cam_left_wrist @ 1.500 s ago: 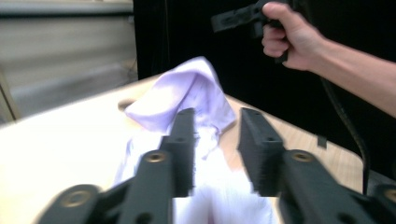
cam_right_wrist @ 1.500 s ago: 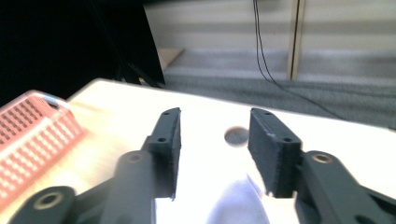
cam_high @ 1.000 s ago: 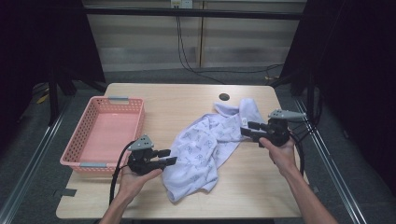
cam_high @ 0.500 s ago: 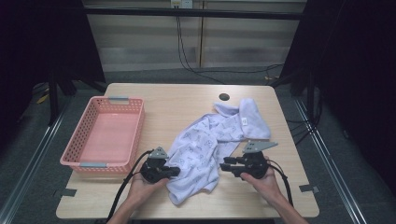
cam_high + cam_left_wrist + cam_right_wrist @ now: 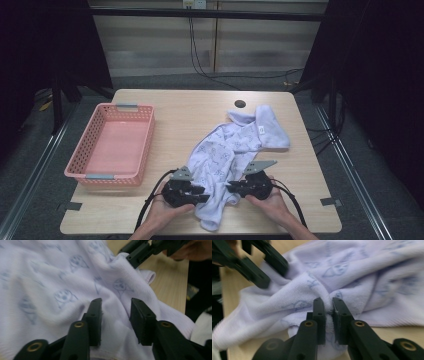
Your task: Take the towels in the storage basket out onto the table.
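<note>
At the far left the pink basket (image 5: pixel 110 145) sits empty on the worktop (image 5: pixel 165 105), likely where the white printed garment (image 5: pixel 235 145) will end up. My left gripper (image 5: pixel 196 192) has its fingers (image 5: pixel 95 315) spread apart around a ridge of cloth at the near edge, ready to pinch. The garment lies crumpled mid-worktop, trailing toward me. My right gripper (image 5: pixel 235 187) has its fingers (image 5: pixel 319 312) clamped on a fold, holding that side so both hands can lift evenly.

Bare table (image 5: pixel 190 107) lies open beyond the garment (image 5: pixel 227 150) (pink basket (image 5: pixel 112 145) blocks the left side).
</note>
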`<action>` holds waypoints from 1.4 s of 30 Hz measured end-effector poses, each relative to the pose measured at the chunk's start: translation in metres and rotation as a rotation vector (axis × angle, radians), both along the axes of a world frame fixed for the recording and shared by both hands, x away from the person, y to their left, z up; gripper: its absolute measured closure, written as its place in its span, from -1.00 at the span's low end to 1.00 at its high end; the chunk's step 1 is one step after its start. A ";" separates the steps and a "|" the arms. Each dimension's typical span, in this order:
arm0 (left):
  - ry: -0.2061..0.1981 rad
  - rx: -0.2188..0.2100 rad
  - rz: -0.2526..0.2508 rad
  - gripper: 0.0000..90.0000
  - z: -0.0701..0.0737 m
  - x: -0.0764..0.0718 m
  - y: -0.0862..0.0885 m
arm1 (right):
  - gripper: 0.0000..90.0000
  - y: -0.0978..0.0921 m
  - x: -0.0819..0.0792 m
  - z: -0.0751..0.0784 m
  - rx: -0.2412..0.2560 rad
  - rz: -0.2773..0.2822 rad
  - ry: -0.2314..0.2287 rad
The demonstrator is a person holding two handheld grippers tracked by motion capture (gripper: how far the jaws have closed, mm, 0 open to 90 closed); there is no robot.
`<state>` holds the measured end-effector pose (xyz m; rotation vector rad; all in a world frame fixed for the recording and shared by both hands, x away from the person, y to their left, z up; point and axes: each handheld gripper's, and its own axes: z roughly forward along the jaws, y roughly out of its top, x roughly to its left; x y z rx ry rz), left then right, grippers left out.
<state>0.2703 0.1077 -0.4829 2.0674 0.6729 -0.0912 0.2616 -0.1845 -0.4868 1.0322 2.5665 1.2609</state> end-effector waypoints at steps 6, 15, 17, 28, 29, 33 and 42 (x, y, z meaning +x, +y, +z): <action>-0.007 -0.008 0.057 0.49 0.002 0.008 0.023 | 0.85 -0.061 0.020 0.021 0.046 -0.137 -0.045; -0.039 0.128 -0.060 0.20 -0.009 0.000 0.009 | 0.30 -0.078 0.034 0.010 -0.011 -0.211 -0.044; -0.032 0.159 -0.092 0.14 -0.012 -0.002 0.009 | 0.21 -0.081 0.024 0.019 0.019 -0.229 -0.064; -0.120 0.239 -0.144 0.97 -0.011 -0.024 0.002 | 0.19 -0.088 -0.035 0.005 0.049 -0.171 0.042; -0.105 0.207 -0.149 0.97 -0.010 -0.021 0.003 | 0.19 -0.084 -0.035 0.002 0.032 -0.148 0.049; -0.073 0.006 -0.062 0.97 0.005 -0.010 0.013 | 0.11 -0.069 -0.032 -0.004 0.031 -0.085 0.074; -0.089 -0.161 0.052 0.97 0.026 0.005 0.041 | 0.06 -0.036 -0.022 -0.013 0.050 0.014 0.065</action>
